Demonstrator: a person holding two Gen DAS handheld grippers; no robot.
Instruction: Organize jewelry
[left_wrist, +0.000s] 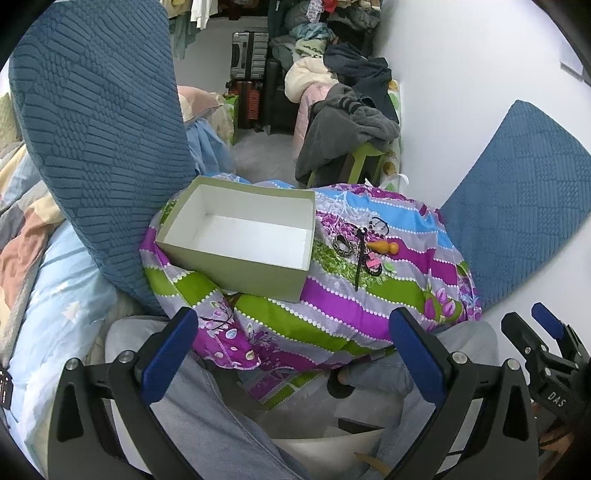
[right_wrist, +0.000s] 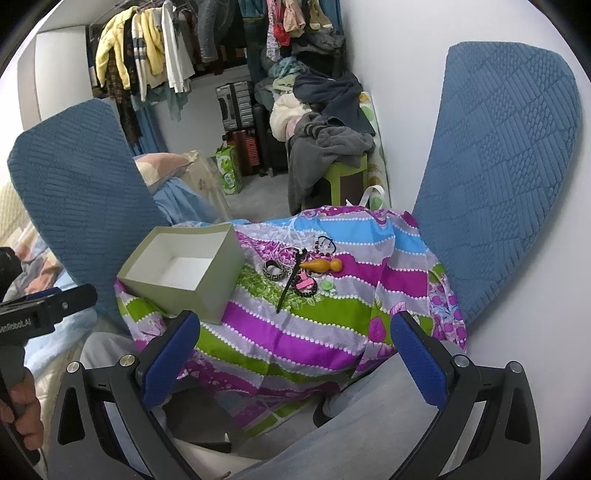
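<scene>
A small heap of jewelry (left_wrist: 364, 245) lies on a striped floral cloth (left_wrist: 332, 295) in purple, green, blue and grey, just right of an open cardboard box (left_wrist: 236, 236). The box is pale olive outside and white inside, with nothing in it, and its near corner overhangs the cloth's edge.

In the heap, a wide black-and-white patterned bangle (right_wrist: 275, 271) sits nearest the box. A long black hair stick (right_wrist: 290, 282) runs from the far side toward the near side across the pile. An orange wooden piece (right_wrist: 321, 266) with a round knob lies crosswise at the right. Beside it are a pink clip (right_wrist: 304, 284) on a dark beaded ring, a green button-like disc (right_wrist: 325, 285), and dark beaded bracelets (right_wrist: 325, 245) at the far end.

The left gripper (left_wrist: 295, 354) and the right gripper (right_wrist: 295, 354) both hover near the viewer, well short of the pile, jaws spread wide and holding nothing. Blue textured cushions (right_wrist: 495, 177) stand on either side.
</scene>
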